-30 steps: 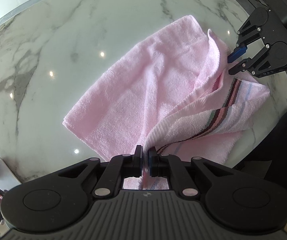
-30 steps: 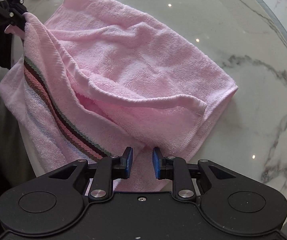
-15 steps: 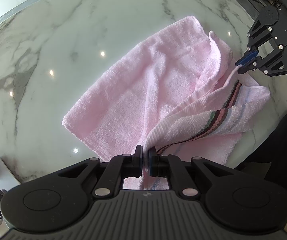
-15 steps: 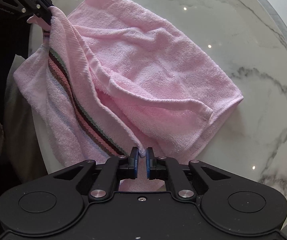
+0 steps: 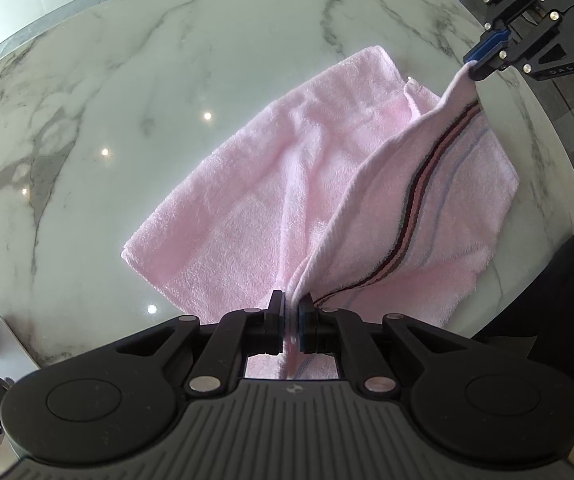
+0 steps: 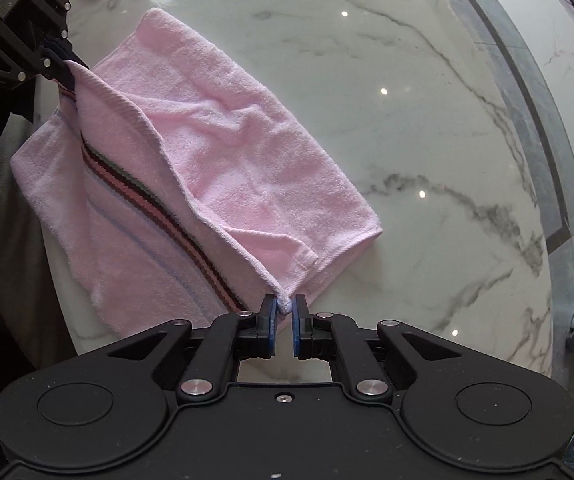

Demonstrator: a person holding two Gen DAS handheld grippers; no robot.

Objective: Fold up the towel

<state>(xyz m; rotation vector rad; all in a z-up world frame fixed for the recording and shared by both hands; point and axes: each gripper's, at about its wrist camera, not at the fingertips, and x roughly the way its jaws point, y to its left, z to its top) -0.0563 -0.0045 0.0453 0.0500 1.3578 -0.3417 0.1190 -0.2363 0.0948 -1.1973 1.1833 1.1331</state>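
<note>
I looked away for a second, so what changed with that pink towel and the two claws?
The right gripper, open a second ago, closed on the towel corner and lifted, pulling the striped edge taut. The left gripper stayed clamped on its corner; the rest stayed on the marble table.

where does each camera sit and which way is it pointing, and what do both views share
Left wrist: sits on the left gripper, looking forward over the pink towel on the marble table; jaws shut on a towel corner; the right gripper shows top right.
Right wrist: sits on the right gripper, looking the opposite way along the towel; jaws pinch the other corner; the left gripper shows top left.
Shared: towel, its striped band, table, and each other's gripper.
</note>
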